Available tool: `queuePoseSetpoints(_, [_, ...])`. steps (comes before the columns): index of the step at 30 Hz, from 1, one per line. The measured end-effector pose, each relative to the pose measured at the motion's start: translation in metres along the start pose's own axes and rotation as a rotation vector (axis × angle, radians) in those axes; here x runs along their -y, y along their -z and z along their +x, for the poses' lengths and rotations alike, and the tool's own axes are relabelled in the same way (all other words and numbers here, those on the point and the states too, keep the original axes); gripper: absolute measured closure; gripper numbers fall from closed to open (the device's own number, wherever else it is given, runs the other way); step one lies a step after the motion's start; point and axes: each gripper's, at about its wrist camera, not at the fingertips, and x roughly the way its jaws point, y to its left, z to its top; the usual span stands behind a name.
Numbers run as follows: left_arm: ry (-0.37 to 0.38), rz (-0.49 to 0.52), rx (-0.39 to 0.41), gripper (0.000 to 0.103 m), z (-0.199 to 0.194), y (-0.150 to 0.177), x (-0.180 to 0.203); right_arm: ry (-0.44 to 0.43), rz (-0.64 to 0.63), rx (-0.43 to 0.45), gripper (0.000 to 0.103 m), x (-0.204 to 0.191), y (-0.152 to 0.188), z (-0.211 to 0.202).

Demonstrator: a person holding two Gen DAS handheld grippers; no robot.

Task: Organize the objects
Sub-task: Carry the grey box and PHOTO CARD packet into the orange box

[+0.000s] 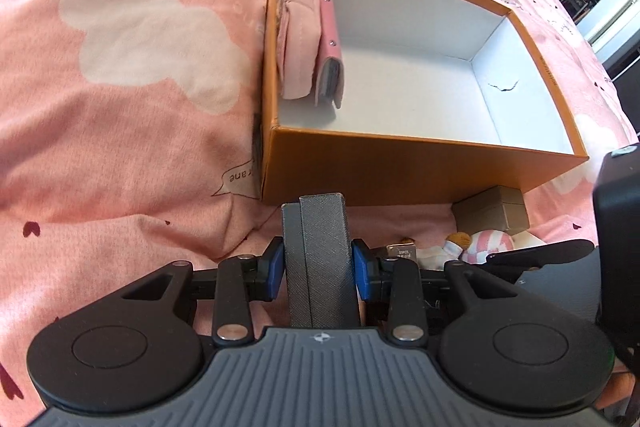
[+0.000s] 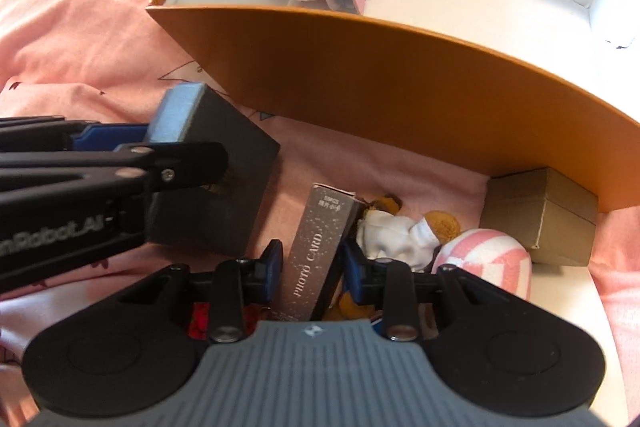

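A bed covered in a pink quilt with white cloud shapes holds an open orange box, white inside. Against the box's left wall, a padded pink pouch and a pink snap wallet stand on edge, side by side, probably to save room for more items.

The left tongs are partly closed, blue pads pressing both sides of a flat dark grey case with a textured cover, held upright just short of the box's near wall, likely ready to go in.

The right tongs straddle a slim speckled grey carton printed "PHOTO CARD"; whether the pads grip it cannot be told. Beside it on the quilt, near the box, lie a small plush toy, a pink-and-white striped bundle and a tan cardboard box.
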Motion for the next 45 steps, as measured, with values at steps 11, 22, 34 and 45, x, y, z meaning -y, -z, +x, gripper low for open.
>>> queuePoseSetpoints(11, [0.018,0.087,0.063,0.063,-0.025,0.000,0.019,-0.074,0.049,0.084,0.077,0.017,0.012,-0.038])
queuePoseSetpoints(22, [0.030,0.154,0.124,0.063,-0.051,-0.001,0.037,-0.116,0.069,0.220,0.079,0.035,0.022,-0.102])
queuePoseSetpoints(34, [0.083,0.216,0.228,0.063,-0.081,-0.013,0.060,-0.139,0.086,0.374,0.079,0.048,0.027,-0.165])
queuePoseSetpoints(45, [0.095,0.264,0.305,0.063,-0.070,-0.056,0.083,-0.092,0.092,0.512,0.079,0.067,-0.006,-0.188])
